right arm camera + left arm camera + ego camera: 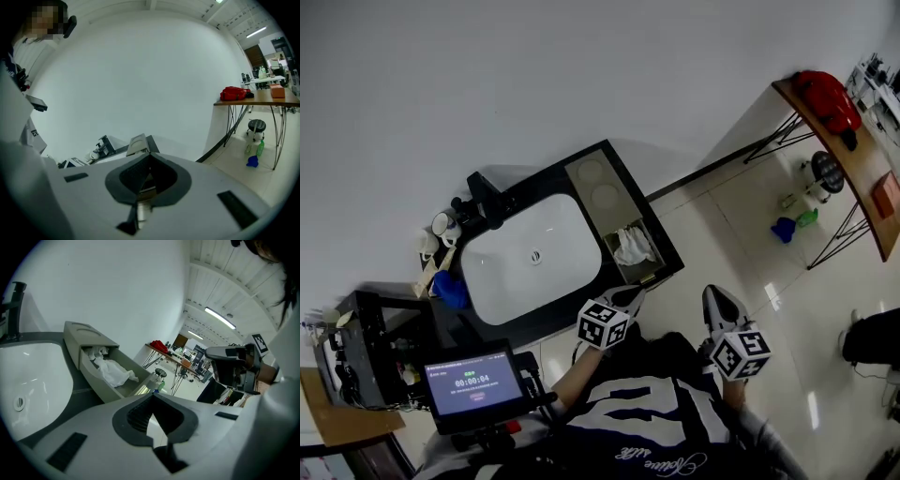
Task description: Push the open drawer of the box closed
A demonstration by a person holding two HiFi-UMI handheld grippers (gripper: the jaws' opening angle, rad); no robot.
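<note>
Holding crumpled white cloth (112, 371), rectangular grey drawer (95, 381) (open) beside glossy sink (37, 378).

Grey-beige box (598, 183), white cloth (633, 246), white sink (502, 272).

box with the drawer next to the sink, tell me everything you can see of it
The box is a long grey-beige case, plastic by its look, with two round marks on its top. It lies on the black counter right beside the white sink. Its drawer is pulled far out toward the person, and a crumpled white cloth lies in it. The left tool sits just short of the drawer's front, seemingly not touching.
</note>
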